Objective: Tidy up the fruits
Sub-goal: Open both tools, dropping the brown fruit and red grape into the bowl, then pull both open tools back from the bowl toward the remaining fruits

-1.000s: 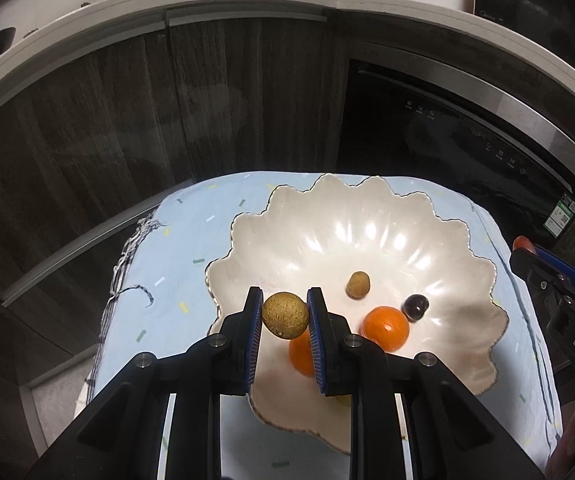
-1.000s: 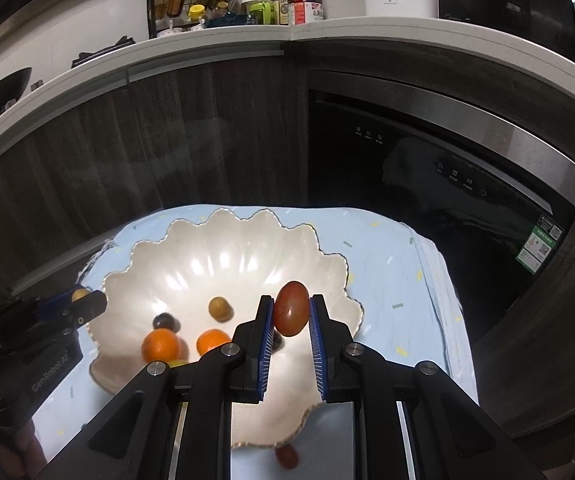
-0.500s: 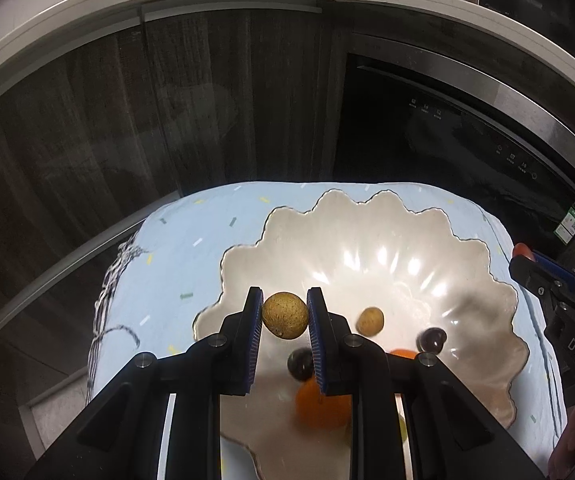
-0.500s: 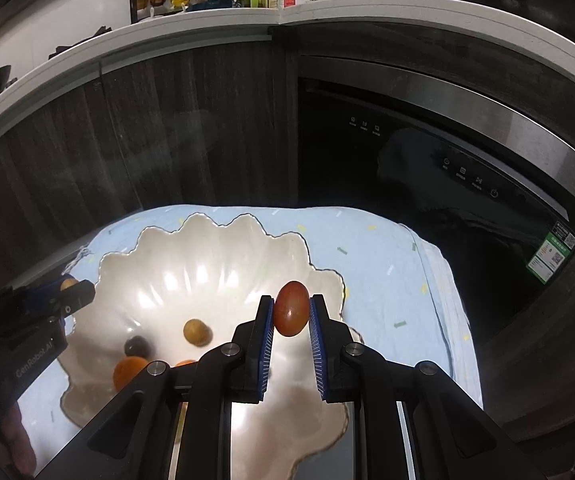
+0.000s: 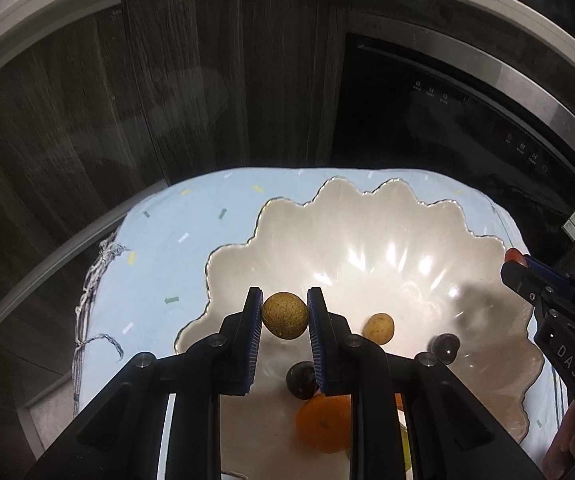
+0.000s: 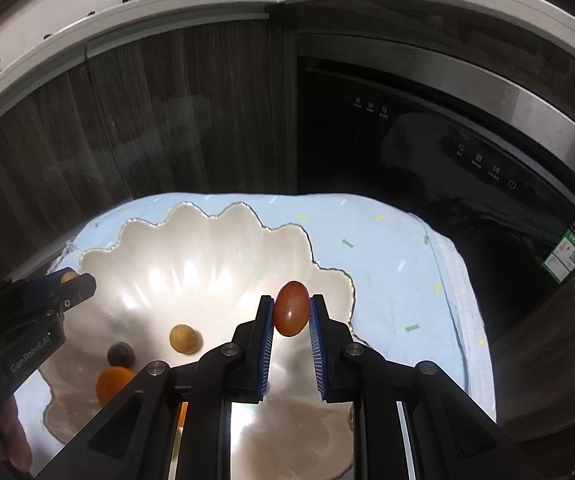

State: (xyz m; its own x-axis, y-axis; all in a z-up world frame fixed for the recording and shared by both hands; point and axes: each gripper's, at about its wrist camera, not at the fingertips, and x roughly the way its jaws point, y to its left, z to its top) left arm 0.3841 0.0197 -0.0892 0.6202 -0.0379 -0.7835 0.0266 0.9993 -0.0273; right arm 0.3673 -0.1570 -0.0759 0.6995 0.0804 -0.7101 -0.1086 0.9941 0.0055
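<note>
With the left gripper (image 5: 285, 317) jaws pinching the speckled tan round fruit (image 5: 285, 315) and the right gripper (image 6: 291, 313) jaws pinching the glossy red-brown oval fruit (image 6: 291, 308), both above the scalloped white ceramic bowl (image 5: 367, 216), lower each close to the bowl floor before spreading the jaws, to prevent rolling.

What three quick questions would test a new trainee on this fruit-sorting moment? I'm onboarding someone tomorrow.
1. True or false: the left gripper is shut on a speckled tan fruit.
2. What does the right gripper hold? A) an orange B) a reddish-brown oval fruit C) nothing
3. Fill in: the orange, the dark round fruits and a small tan fruit lie inside the scalloped white ____.

Key: 1 true. 2 B, the reddish-brown oval fruit. 3 bowl, which stands on the light blue cloth.
</note>
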